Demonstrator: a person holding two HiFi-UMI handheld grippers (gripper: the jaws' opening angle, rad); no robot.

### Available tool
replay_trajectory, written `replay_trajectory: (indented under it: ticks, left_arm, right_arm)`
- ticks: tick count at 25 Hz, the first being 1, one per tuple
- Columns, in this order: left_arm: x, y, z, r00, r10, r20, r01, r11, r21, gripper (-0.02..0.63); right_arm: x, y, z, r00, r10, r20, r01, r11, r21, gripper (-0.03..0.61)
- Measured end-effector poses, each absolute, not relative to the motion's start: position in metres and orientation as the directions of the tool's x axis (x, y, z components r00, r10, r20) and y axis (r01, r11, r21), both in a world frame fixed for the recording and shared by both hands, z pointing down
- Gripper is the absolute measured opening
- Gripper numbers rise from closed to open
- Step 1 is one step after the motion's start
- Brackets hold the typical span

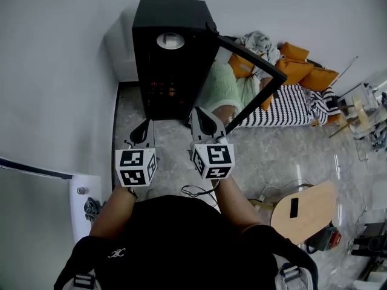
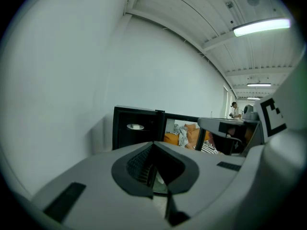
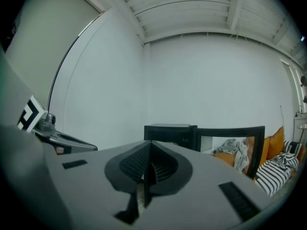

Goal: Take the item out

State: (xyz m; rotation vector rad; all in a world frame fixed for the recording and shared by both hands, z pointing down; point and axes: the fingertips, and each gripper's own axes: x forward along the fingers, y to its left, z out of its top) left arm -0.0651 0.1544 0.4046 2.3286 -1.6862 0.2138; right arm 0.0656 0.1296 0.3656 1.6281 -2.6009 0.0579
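A black cabinet (image 1: 172, 53) stands on the floor against the white wall, with its glass door (image 1: 254, 80) swung open to the right. Something orange (image 1: 162, 90) shows dimly on a shelf inside; I cannot tell what it is. A white round disc (image 1: 170, 40) lies on the cabinet's top. My left gripper (image 1: 144, 132) hangs shut and empty just in front of the cabinet's lower left. My right gripper (image 1: 205, 122) is also shut and empty, near the door opening. The cabinet (image 2: 136, 127) sits ahead of the left gripper (image 2: 153, 172), and the right gripper (image 3: 144, 174) faces the same cabinet (image 3: 170, 131).
Orange cushions (image 1: 302, 68) and a striped mattress (image 1: 296, 104) lie behind the open door. A round wooden board (image 1: 302, 210) stands at the lower right. A cable (image 1: 195, 191) trails on the marble floor near my feet. A white fixture (image 1: 84, 198) sits by the left wall.
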Motion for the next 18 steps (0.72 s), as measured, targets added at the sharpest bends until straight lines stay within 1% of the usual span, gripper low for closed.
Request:
replay_trajectory:
  ticks: [13,18]
  left_arm:
    - [-0.107,0.133,0.406,0.336,-0.906,0.257,-0.941,-0.313,0.127,0.0]
    - [-0.117,0.133,0.409,0.371,-0.895,0.247,-0.928,-0.349,0.128,0.0]
  right_arm:
    - [0.021,0.119,0.363,-0.422,-0.902,0.09,-0.905,0.426,0.022,0.008]
    - [0.001,0.123,0.363,-0.407,-0.909,0.093,-0.911,0.412,0.038,0.008]
